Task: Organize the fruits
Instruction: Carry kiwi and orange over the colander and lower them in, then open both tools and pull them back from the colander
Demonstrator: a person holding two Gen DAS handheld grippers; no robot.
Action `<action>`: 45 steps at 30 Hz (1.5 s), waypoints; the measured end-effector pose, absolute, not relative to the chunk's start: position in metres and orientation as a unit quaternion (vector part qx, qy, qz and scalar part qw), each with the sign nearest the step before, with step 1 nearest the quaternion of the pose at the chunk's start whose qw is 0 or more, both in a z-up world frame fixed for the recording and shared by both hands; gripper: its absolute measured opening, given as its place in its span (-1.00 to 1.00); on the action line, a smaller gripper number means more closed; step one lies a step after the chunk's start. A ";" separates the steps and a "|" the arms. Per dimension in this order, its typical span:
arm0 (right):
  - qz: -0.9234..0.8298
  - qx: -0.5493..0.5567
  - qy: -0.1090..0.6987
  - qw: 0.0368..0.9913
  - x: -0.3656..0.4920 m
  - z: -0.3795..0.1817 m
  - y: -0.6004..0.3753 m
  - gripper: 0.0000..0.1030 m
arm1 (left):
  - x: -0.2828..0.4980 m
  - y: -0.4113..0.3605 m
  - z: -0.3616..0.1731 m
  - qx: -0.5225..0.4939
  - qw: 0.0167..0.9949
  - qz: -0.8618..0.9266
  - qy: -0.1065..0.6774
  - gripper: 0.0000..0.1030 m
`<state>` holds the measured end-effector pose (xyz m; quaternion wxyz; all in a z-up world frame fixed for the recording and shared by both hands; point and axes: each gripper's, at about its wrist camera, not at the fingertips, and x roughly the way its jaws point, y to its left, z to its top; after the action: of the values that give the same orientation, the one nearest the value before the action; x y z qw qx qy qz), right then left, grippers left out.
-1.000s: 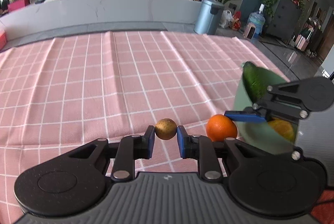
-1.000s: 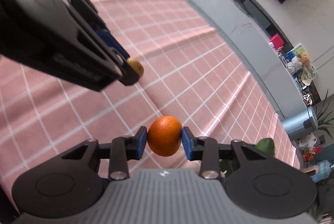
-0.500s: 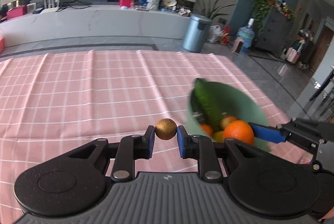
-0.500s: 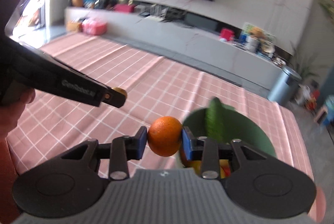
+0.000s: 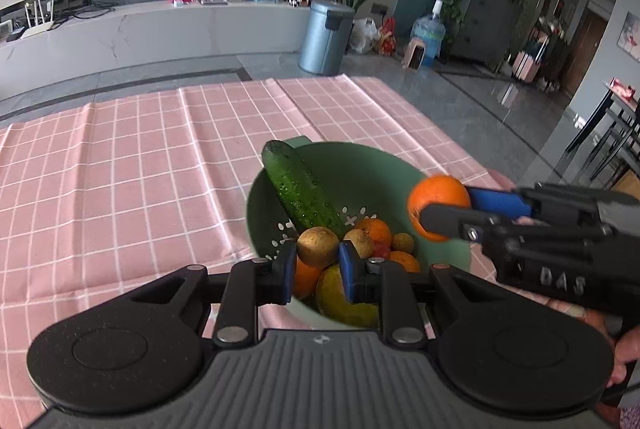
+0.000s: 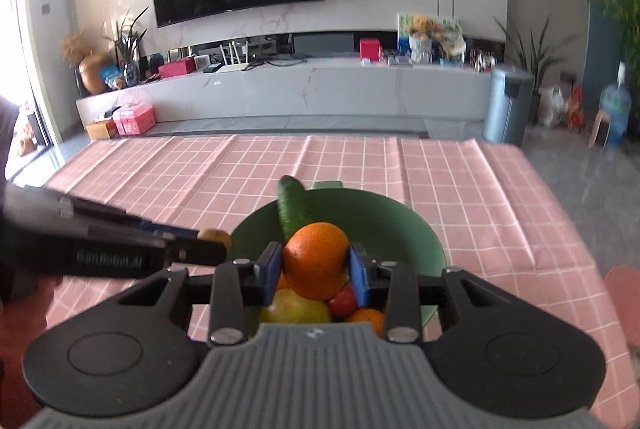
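My left gripper (image 5: 318, 256) is clamped on a small brown fruit (image 5: 317, 246), held over the near side of the green colander (image 5: 360, 165). My right gripper (image 6: 316, 269) grips an orange (image 6: 317, 260) above the same colander, which sits on the pink checked tablecloth (image 5: 120, 165). Inside it I see a cucumber (image 5: 298, 189) leaning on the rim, with more oranges and other fruit.
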<state>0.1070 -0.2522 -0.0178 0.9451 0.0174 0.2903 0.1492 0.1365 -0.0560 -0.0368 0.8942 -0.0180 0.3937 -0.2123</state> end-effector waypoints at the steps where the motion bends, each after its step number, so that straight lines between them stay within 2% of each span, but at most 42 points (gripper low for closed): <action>1: 0.152 0.025 0.297 0.942 0.116 -0.021 -0.255 -0.37 | 0.141 -0.058 -0.039 -0.013 0.893 -0.210 0.398 -0.52; 18: 0.145 0.046 0.394 0.907 0.228 -0.074 -0.262 -0.37 | 0.166 -0.074 -0.062 0.042 0.880 -0.170 0.441 -0.52; 34: 0.149 0.060 0.424 0.891 0.254 -0.079 -0.257 -0.35 | 0.172 -0.080 -0.068 0.045 0.876 -0.178 0.445 -0.47; 40: 0.146 0.061 0.420 0.893 0.253 -0.073 -0.258 -0.33 | 0.168 -0.080 -0.063 0.043 0.879 -0.182 0.439 -0.18; 45: 0.141 0.052 0.404 0.902 0.241 -0.054 -0.259 -0.32 | 0.159 -0.077 -0.048 0.045 0.886 -0.180 0.426 -0.14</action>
<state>0.2414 -0.2585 -0.0542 0.9024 0.0522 0.4040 0.1407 0.1589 -0.0767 -0.0477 0.8858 0.0449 0.4256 -0.1797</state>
